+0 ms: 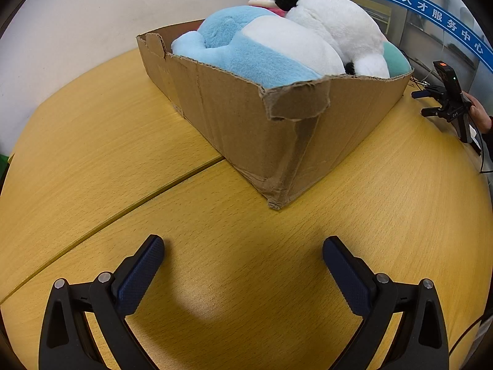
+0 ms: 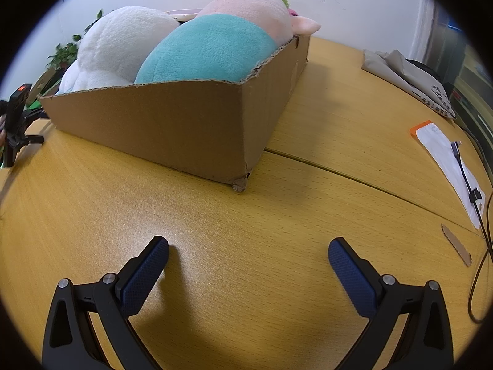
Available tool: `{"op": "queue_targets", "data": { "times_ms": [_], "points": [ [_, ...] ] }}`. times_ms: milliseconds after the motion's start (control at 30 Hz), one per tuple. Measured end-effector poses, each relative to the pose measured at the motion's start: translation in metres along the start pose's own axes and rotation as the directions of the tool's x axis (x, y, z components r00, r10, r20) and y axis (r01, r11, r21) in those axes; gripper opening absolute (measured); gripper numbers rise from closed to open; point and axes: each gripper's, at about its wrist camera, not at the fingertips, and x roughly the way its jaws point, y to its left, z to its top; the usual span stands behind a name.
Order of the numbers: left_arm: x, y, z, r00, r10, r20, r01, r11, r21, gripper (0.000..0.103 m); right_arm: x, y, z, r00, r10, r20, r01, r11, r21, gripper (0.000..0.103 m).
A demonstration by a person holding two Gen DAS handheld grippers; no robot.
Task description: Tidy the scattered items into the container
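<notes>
Two wide-spread, unladen claws, left claw (image 1: 243, 245) and right claw (image 2: 248, 246); one cardboard box (image 1: 246, 129), four plush toys.

Torn corrugated cardboard box (image 1: 252, 129), fleecy plush toys (image 1: 262, 49), wood-grain table (image 1: 123, 141)

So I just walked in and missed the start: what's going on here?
A person is tidying soft toys into a cardboard box on a wooden table. The toys, a blue one, a white one and a teal one, are piled in it. The left gripper and right gripper are open, empty, over bare table.
</notes>
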Motion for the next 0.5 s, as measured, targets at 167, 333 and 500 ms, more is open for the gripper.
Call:
{"op": "queue_targets", "data": {
  "times_ms": [167,333,500],
  "points": [
    [-0.004,-0.007,-0.006,1.0,-0.002,0.0,0.002,1.0,0.004,0.103,-0.001,-0.019,-0.002,0.995,0.095,-0.006,-0.095,0.987,-0.128,0.103],
    [-0.016,0.004,-0.026,1.0,-0.024,-0.002,0.024,0.999,0.032,0.103,-0.002,-0.035,-0.002,0.989,0.144,-0.014,-0.144,0.971,-0.188,0.103],
    [-0.024,0.014,-0.038,1.0,-0.009,-0.001,0.009,1.0,0.014,0.103,0.001,-0.039,0.001,0.989,0.149,-0.017,-0.15,0.968,-0.204,0.103]
  ]
}}
